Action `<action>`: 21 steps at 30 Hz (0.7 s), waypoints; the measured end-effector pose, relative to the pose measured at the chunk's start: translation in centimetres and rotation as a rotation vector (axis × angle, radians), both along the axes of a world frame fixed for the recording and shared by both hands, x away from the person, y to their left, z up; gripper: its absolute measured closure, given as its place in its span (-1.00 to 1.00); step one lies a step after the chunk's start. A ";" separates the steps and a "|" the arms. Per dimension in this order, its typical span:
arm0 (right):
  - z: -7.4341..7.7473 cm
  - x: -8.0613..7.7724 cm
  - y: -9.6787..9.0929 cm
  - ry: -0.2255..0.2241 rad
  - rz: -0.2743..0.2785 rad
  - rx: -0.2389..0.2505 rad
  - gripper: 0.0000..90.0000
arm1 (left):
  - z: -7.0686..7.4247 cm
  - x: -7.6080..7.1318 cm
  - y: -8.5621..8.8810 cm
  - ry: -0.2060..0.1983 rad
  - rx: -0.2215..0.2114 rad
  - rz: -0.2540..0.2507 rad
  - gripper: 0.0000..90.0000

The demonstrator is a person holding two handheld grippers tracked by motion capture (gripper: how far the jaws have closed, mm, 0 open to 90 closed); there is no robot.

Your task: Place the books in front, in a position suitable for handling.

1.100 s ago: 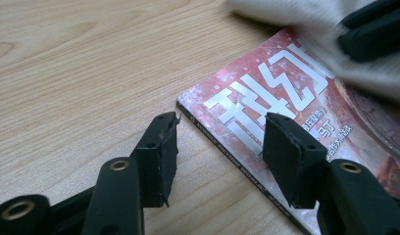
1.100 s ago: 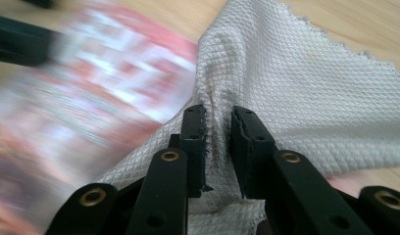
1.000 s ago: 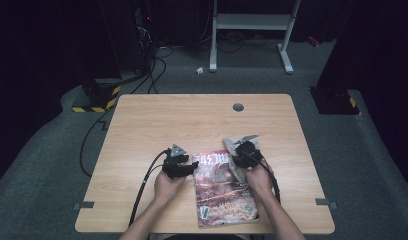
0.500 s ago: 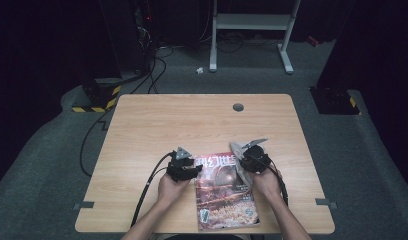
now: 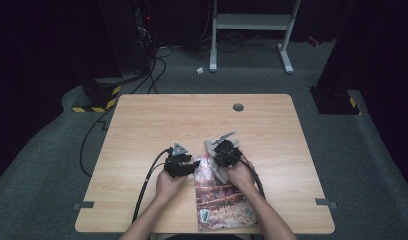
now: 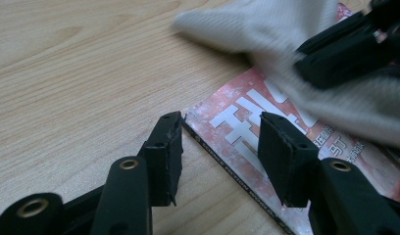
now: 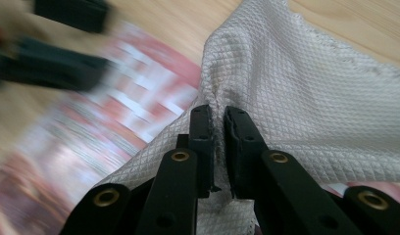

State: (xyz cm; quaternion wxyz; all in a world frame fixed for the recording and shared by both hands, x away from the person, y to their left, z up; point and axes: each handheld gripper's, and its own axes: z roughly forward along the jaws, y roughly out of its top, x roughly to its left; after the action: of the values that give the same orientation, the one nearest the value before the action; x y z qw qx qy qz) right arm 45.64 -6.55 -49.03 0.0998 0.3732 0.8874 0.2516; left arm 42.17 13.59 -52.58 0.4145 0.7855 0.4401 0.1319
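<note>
wooden table (image 5: 157, 130), a person's forearms entering from the near edge, one gripper in each hand. a magazine (image 5: 223, 202) with a red cover lies flat on the near middle of the table, its near end reaching close to the near edge, its far end between the two grippers. a grey cloth (image 5: 217, 150) with a fine diamond weave lies over the far right corner of the magazine, part on the cover and part on the bare wood beyond it. the right gripper (image 7: 218, 122) has its jaws nearly together, pinching a bunched fold of the cloth between the pads; they have just been closing onto it. the cloth fans out to the right and far side of the pinch. in the right gripper view the magazine and the other gripper are blurred. the left gripper (image 6: 220, 139) sits at the far left corner of the magazine, jaws about half open, having narrowed a little just before. its left pad (image 6: 166, 147) is on the wood just beside the magazine's spine edge, its right pad over the cover's white lettering; whether the pads touch the cover i cannot tell, and nothing is clamped between them. in the high view the two grippers are near each other, left one (image 5: 182, 165) just left of the magazine, right one (image 5: 224, 152) over its far end. a round dark grommet (image 5: 238, 107) sits in the far part of the table, well apart from the work.
</note>
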 end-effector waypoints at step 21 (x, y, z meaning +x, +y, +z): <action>0.4 1.1 -5.7 -0.006 -0.143 -0.058 0.80 | 0.0 -0.1 0.0 -0.009 0.009 -0.001 0.14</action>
State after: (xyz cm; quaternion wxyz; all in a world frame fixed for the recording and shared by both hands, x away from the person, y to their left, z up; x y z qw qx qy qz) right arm 46.75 -12.22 -48.66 0.1312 0.4320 0.8649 0.2193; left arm 42.09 13.60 -52.58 0.4131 0.7869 0.4374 0.1374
